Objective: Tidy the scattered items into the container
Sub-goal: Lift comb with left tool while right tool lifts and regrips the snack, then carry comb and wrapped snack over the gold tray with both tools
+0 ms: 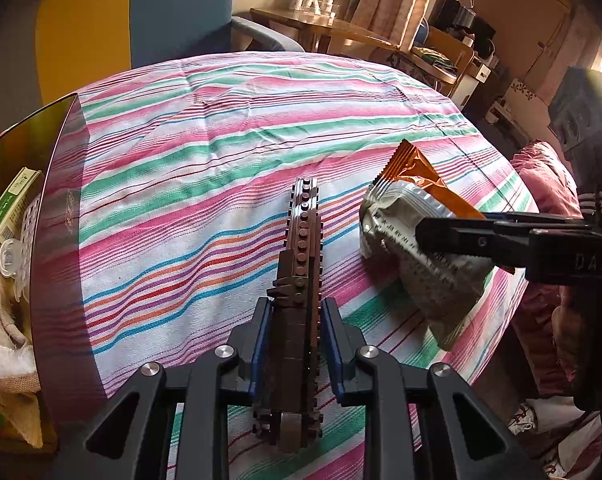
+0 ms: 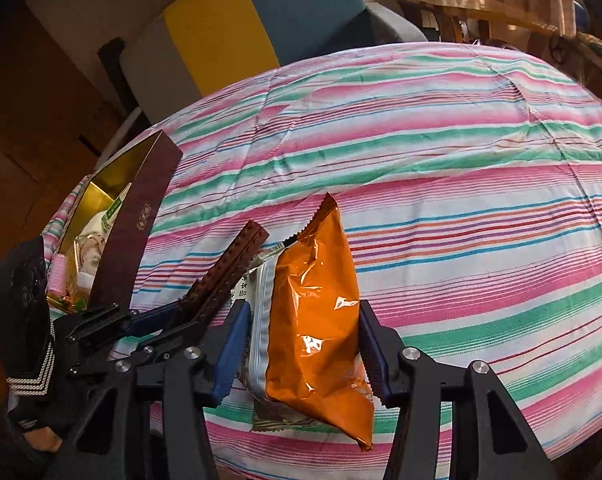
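Note:
My left gripper (image 1: 295, 312) is shut on a long brown toy-brick piece (image 1: 301, 248), held just above the striped cloth. The piece also shows in the right wrist view (image 2: 229, 272), with the left gripper (image 2: 157, 320) at its base. My right gripper (image 2: 301, 320) is shut on an orange and silver snack packet (image 2: 317, 304), lifted off the table. In the left wrist view the packet (image 1: 417, 240) hangs from the right gripper's black fingers (image 1: 453, 236). The dark red box with a gold inside (image 1: 57, 216) stands at the left, holding several items.
The table (image 1: 241, 120) wears a pink, green and white striped cloth. The box (image 2: 129, 232) holds a green carton (image 1: 11, 204), a cloth bag (image 1: 5, 320) and a pink item (image 2: 59, 276). A blue and yellow chair (image 2: 261, 20) stands behind the table.

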`<state>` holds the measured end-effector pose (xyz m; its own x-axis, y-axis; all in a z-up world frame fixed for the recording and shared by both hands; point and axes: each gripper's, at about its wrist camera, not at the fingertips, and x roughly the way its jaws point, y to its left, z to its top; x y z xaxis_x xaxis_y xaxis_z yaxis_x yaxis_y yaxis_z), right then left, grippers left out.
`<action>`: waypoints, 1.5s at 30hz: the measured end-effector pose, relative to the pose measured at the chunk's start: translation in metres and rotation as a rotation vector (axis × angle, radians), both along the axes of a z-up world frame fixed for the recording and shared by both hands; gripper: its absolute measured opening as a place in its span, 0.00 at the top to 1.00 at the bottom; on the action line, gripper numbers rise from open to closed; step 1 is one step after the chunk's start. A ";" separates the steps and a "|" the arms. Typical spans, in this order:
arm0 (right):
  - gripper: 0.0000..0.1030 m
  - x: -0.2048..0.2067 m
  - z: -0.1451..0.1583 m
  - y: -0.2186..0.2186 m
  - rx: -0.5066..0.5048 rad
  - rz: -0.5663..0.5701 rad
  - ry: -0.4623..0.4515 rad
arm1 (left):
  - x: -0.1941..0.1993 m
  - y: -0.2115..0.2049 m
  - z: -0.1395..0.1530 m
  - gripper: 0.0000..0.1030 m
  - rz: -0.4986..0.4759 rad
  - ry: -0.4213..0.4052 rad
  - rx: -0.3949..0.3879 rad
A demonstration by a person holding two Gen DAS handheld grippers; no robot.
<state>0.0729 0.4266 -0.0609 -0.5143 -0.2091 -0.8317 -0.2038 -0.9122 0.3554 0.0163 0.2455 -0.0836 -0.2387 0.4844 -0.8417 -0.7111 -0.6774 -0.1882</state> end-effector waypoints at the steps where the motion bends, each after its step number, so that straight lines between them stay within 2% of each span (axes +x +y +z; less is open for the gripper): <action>1: 0.41 -0.001 -0.003 0.000 -0.010 -0.003 -0.004 | 0.001 0.000 0.000 0.76 -0.002 0.004 -0.002; 3: 0.44 -0.001 -0.007 -0.003 -0.009 -0.002 0.008 | 0.001 -0.001 0.000 0.76 -0.001 0.004 -0.003; 8: 0.46 0.003 -0.001 -0.017 0.064 0.008 0.033 | 0.001 -0.006 0.005 0.77 0.010 0.004 0.014; 17: 0.47 0.009 0.029 -0.032 0.090 0.014 0.129 | 0.000 -0.035 0.037 0.77 0.063 0.042 0.108; 20: 0.47 0.001 0.040 -0.039 0.084 0.026 0.163 | -0.005 -0.053 0.048 0.77 0.113 0.050 0.139; 25: 0.47 -0.018 0.059 -0.065 0.075 0.076 0.222 | -0.015 -0.094 0.072 0.78 0.220 0.123 0.163; 30: 0.47 -0.050 0.074 -0.100 0.020 0.137 0.270 | -0.025 -0.136 0.096 0.78 0.327 0.199 0.186; 34: 0.47 -0.075 0.084 -0.134 0.028 0.203 0.300 | -0.039 -0.170 0.098 0.78 0.399 0.198 0.182; 36: 0.47 -0.081 0.087 -0.141 0.019 0.201 0.310 | -0.037 -0.175 0.098 0.79 0.377 0.183 0.192; 38: 0.47 -0.082 0.088 -0.143 0.027 0.189 0.317 | -0.031 -0.166 0.097 0.76 0.305 0.174 0.190; 45: 0.47 -0.056 0.079 -0.101 0.051 0.067 0.290 | 0.004 -0.087 0.082 0.60 0.028 0.133 0.121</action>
